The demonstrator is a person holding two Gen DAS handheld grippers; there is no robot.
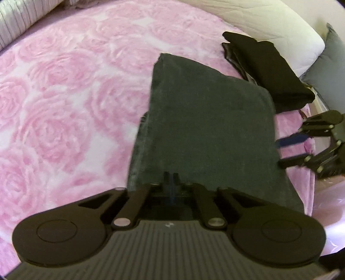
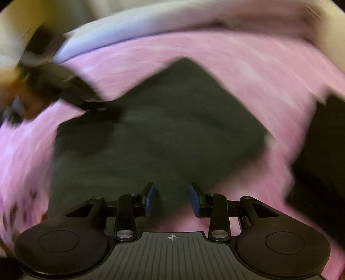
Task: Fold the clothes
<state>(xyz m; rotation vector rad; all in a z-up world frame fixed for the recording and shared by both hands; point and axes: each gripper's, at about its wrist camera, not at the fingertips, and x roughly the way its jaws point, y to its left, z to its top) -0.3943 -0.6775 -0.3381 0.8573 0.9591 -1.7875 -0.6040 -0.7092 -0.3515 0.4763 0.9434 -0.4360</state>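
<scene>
A dark grey folded garment (image 1: 204,120) lies on the pink rose-patterned blanket (image 1: 64,107). My left gripper (image 1: 171,175) is shut on its near edge, fingers pressed together with the cloth running up between them. My right gripper (image 1: 280,154) hovers open just off the garment's right edge. In the blurred right wrist view, the right gripper (image 2: 172,199) stands open with blue pads (image 2: 151,198) apart over the garment (image 2: 161,129), nothing between them. The left gripper (image 2: 86,101) shows at the garment's far left corner.
A black folded garment (image 1: 269,71) lies beyond the grey one, seen also as the black garment (image 2: 323,150) at the right. A cream quilt (image 1: 269,23), a grey pillow (image 1: 327,71) and a striped pillow (image 1: 19,19) border the blanket.
</scene>
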